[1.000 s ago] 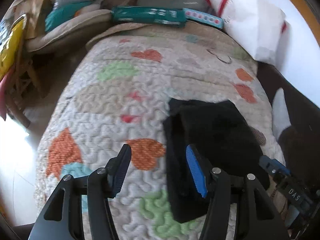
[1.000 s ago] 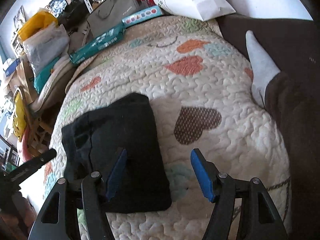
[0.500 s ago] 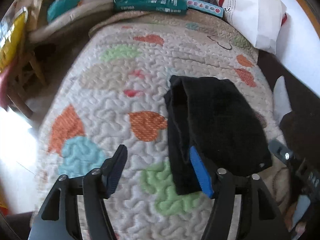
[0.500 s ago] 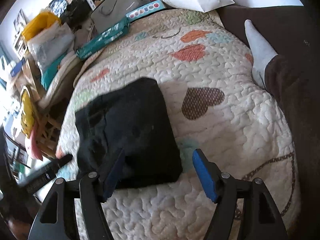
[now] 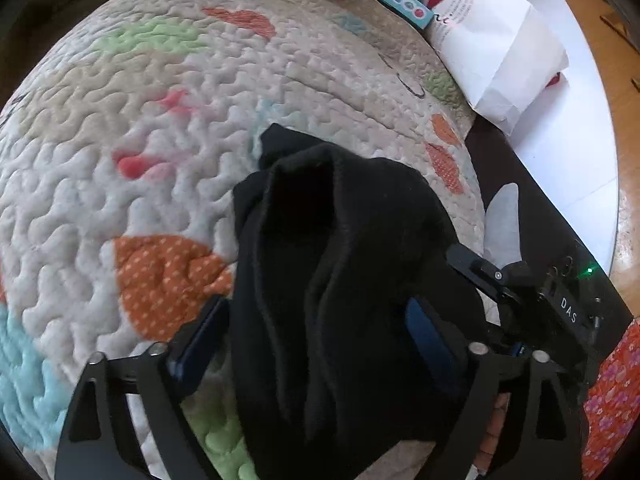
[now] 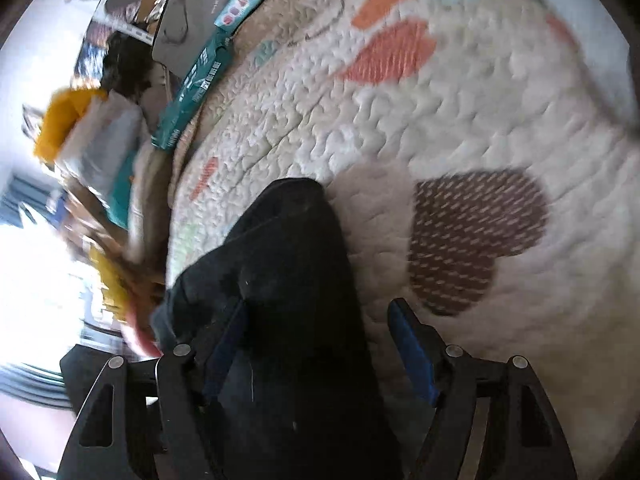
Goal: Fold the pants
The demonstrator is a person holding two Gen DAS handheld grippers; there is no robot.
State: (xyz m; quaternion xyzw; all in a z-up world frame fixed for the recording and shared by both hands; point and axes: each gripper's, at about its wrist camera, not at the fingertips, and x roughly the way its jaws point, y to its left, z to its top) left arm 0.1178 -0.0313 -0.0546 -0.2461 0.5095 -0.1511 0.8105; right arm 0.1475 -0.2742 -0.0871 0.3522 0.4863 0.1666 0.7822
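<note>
The black pants (image 5: 340, 240) lie as a folded, rumpled bundle on a quilt with heart patches (image 5: 160, 120). My left gripper (image 5: 312, 316) straddles the near end of the bundle. Its jaws are opening wide, with the cloth between the blue pads (image 5: 200, 344) but not pinched. In the right wrist view the pants (image 6: 288, 248) run under my right gripper (image 6: 316, 312). Its jaws are also opening. The left pad (image 6: 228, 336) rests over the cloth and the right pad (image 6: 408, 340) stands apart over bare quilt (image 6: 400, 120). The right gripper's body (image 5: 520, 292) shows close beside the left one.
A white paper bag (image 5: 492, 52) and long teal boxes (image 6: 192, 92) lie at the quilt's far edge. Piled bags and a yellow item (image 6: 64, 120) crowd the left side beyond the bed. A person's foot in a pale sock (image 5: 504, 220) rests at the quilt's right edge.
Both grippers have dropped and closed in on the pants, which now sit between each pair of jaws. The left jaws have spread much wider. The bundle looks more bunched up.
</note>
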